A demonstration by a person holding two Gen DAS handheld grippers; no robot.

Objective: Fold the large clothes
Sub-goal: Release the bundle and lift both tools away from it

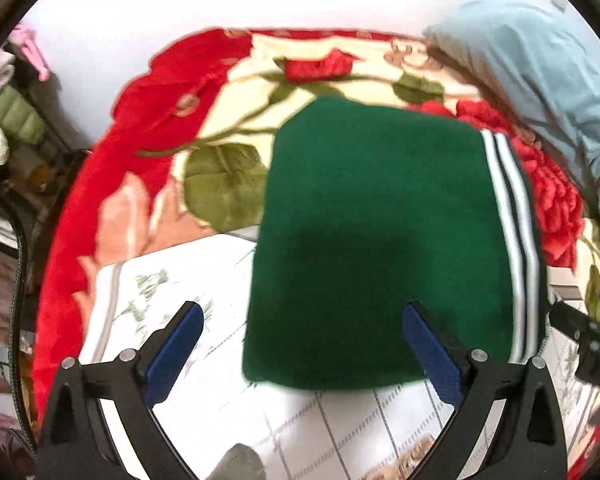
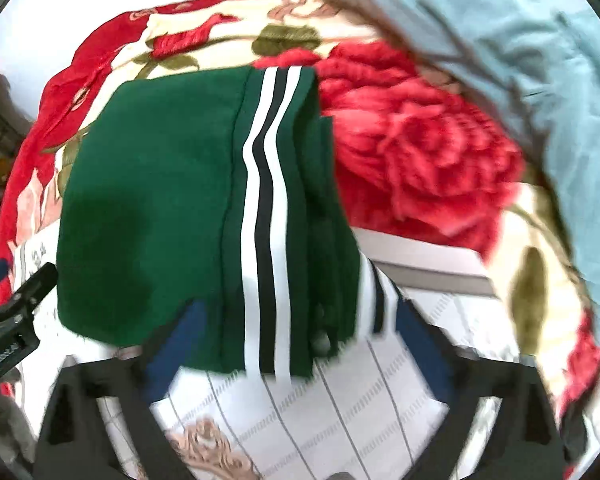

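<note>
A dark green garment [image 1: 380, 240] with white and black side stripes [image 1: 514, 220] lies folded into a rough rectangle on the bed. My left gripper [image 1: 302, 316] is open just above its near left part, and its right finger [image 1: 432, 344] is over the cloth. In the right wrist view the same garment [image 2: 160, 208] fills the middle, with its stripes [image 2: 266, 240] running toward me. My right gripper [image 2: 296, 320] is open, its blue fingers [image 2: 180, 332] straddling the near striped edge. The picture is blurred, so I cannot tell if the pads touch the cloth.
A red floral blanket [image 1: 148, 128] covers the bed behind the garment. A white patterned sheet [image 1: 172, 292] lies under its near edge. A light blue cloth [image 2: 540, 80] is heaped at the right. Clutter and hanging clothes [image 1: 4, 112] stand at the far left.
</note>
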